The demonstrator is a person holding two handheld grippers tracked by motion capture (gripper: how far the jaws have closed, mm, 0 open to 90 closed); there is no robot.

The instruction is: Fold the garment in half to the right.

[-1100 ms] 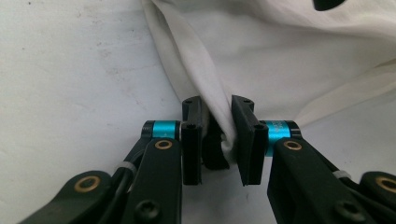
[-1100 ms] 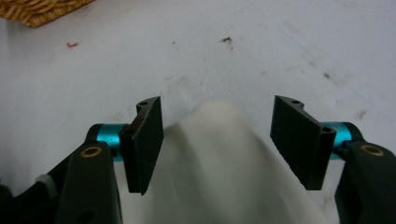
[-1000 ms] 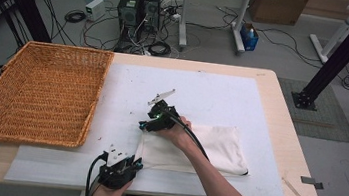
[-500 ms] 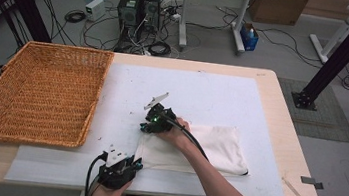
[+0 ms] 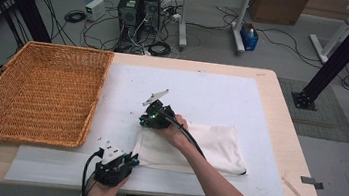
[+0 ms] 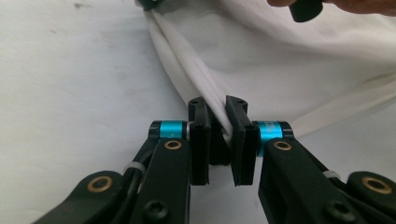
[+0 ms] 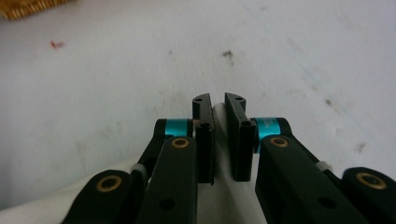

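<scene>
A: Status of the fold?

B: The white cloth (image 5: 192, 145) lies flat on the table mat (image 5: 213, 92), already doubled over by the look of its layered edge. The left gripper (image 6: 218, 122) has its jaws clamped on that layered edge; the folds run from between the jaws up and away. The right gripper (image 7: 218, 106) sits at the cloth's far left corner, jaws nearly together with white fabric between them, so it appears to grip that corner.

A: Remaining work?

B: Judging from the layout, a further fold or a transfer to the wicker basket (image 5: 37, 91), which sits well apart to the left of both jaws.

A: Anything unclear?

B: In the right gripper view, how firmly the fabric is pinched is hard to confirm. In the high view, the person's hand covers the right jaws, and the number of cloth layers cannot be counted.
</scene>
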